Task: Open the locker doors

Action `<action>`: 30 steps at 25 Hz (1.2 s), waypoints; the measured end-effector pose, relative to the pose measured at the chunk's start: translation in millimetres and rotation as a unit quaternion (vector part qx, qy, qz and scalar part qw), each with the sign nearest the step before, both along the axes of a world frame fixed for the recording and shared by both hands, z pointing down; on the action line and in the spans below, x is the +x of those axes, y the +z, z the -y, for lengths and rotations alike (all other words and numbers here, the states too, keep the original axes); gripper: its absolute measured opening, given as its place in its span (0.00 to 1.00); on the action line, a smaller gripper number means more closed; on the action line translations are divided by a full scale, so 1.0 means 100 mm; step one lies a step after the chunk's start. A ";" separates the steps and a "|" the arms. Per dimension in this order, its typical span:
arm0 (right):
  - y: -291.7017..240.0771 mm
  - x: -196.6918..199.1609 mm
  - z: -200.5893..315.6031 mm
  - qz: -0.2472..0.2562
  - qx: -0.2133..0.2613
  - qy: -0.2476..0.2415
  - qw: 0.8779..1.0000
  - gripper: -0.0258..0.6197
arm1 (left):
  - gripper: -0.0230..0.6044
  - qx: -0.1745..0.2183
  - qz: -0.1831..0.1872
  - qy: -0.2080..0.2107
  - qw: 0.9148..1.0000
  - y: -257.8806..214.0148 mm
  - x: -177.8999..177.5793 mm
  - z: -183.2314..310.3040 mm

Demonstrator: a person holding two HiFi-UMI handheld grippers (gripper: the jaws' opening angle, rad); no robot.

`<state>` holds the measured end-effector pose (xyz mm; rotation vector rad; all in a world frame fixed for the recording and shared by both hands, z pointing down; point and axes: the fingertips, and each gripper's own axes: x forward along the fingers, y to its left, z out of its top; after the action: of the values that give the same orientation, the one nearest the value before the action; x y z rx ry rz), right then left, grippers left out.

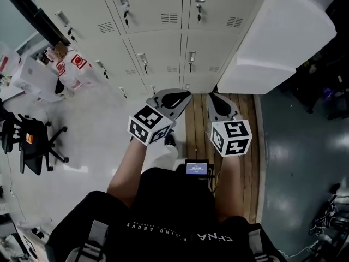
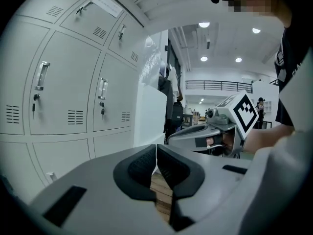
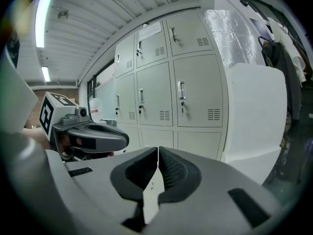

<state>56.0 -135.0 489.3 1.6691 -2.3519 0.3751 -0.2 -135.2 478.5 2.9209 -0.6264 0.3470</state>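
Our left hand-held gripper (image 2: 156, 166) and right hand-held gripper (image 3: 157, 168), smooth grey plastic with ribbed black pads, have their jaws pressed together on nothing. Ahead of us, untouched, stand pale grey louvred metal locker doors (image 1: 155, 53), all closed, beside a bulky white block (image 1: 278, 42).

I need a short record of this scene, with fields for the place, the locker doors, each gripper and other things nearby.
place: indoor room, wall of grey lockers
locker doors: all visible ones shut
left gripper: jaws together, nothing between them, touching no door
right gripper: jaws together, nothing between them, touching no door
nearby: black office chair at left; big white block right of the lockers
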 end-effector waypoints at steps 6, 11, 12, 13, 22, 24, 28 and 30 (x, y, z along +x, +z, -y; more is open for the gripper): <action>-0.19 0.10 0.75 -0.021 0.011 0.014 1.000 0.09 | 0.07 0.021 -0.012 0.019 1.000 -0.15 0.13 0.75; -0.26 -0.07 1.33 -0.044 0.008 0.000 0.999 0.09 | 0.07 0.031 -0.020 0.014 0.999 -0.25 0.06 1.34; -0.26 -0.11 1.42 -0.051 0.006 -0.003 0.999 0.09 | 0.07 0.033 -0.018 0.010 0.999 -0.24 0.03 1.44; -0.26 -0.14 1.50 -0.057 0.005 -0.004 0.998 0.09 | 0.07 0.036 -0.016 0.007 0.999 -0.23 0.02 1.53; -0.29 -0.12 1.89 -0.068 0.002 -0.003 0.998 0.09 | 0.07 0.032 -0.019 0.002 0.999 -0.20 0.06 1.92; -0.32 -0.05 1.96 -0.063 0.004 -0.002 0.998 0.09 | 0.07 0.032 -0.020 -0.006 0.999 -0.22 0.12 2.01; -0.35 0.12 2.08 -0.061 0.007 -0.019 0.998 0.09 | 0.07 0.034 -0.021 -0.033 0.999 -0.26 0.30 2.20; -0.37 0.25 2.16 -0.054 0.008 -0.025 0.998 0.09 | 0.07 0.037 -0.016 -0.041 0.998 -0.28 0.43 2.27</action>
<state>81.0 -351.0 452.7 1.5930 -2.3182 0.2515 43.0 -362.5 450.7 2.9526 -0.7674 0.2725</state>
